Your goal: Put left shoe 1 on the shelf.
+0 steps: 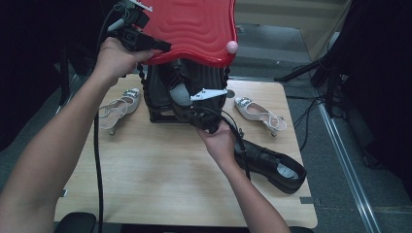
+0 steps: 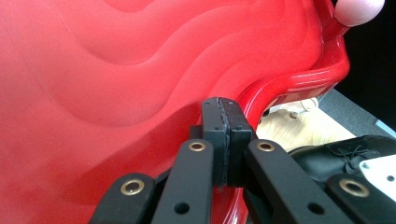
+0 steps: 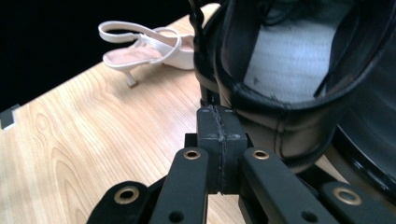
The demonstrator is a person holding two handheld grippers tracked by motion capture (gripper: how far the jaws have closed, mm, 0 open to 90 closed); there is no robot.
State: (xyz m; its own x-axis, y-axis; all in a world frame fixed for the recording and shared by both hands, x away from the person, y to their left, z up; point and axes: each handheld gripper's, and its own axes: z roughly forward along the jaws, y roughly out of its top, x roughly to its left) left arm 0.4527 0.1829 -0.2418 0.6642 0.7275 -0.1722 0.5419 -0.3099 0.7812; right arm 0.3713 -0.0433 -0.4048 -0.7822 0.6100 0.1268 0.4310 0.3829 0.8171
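Left gripper (image 2: 226,140): jaws pressed together, pad against pad, nothing seen between them, lying against the underside edge of the raised red lid (image 2: 140,70). Pale pink knob (image 2: 359,10) at the lid's far corner, up and to the right of these jaws. Same gripper, high view (image 1: 163,47): held up at the lid's left edge by the left hand (image 1: 114,58).

Right gripper (image 3: 221,140): jaws likewise shut on nothing, tips just at the black rim of the shoe (image 3: 289,93) standing in the black box (image 1: 158,104); touching or merely beside, cannot tell. Pale grey lining just beyond the jaws. Right hand (image 1: 218,141) below the box's front.

Farther out on the tabletop (image 1: 160,179): a white slingback heel (image 3: 149,46) left of the right jaws, another white heel (image 1: 260,114) right of the box, a black shoe (image 1: 272,165) lying beside the right wrist.
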